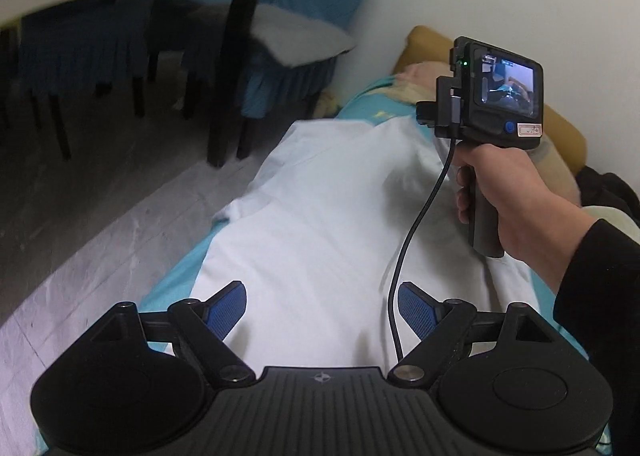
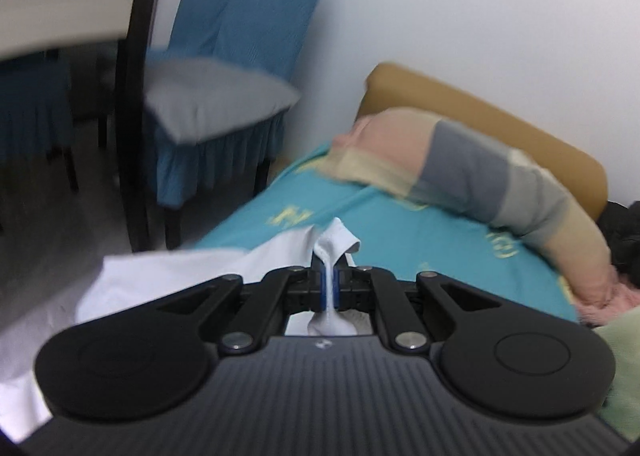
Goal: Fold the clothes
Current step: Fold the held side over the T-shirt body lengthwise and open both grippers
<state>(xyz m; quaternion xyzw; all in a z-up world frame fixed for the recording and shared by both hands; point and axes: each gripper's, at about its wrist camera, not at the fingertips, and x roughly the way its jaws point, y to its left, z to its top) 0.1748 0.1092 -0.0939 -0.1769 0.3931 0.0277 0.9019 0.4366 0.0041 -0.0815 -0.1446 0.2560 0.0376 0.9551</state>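
From the left wrist camera, the white garment is laid out long and narrow on the teal sheet, its long axis running from right under the camera toward the far end of the bed, where the tan headboard sits against the wall. It looks smooth and plain, with just a few soft creases. The left gripper hangs over the near end with its blue pads spread wide and nothing between them. This view also catches the person's right hand on the handle of the other tool, off to the right over the cloth, its little screen facing back, though its jaws are hidden here. The right wrist camera fills that gap: the right gripper is clamped tight on a bunched corner of the white garment, a little peak of fabric poking up past the pads, the rest trailing off to the left. Beyond it lies a rolled pink, grey and beige blanket across the far side, and a blue-covered chair on the left. It's pretty blurry.
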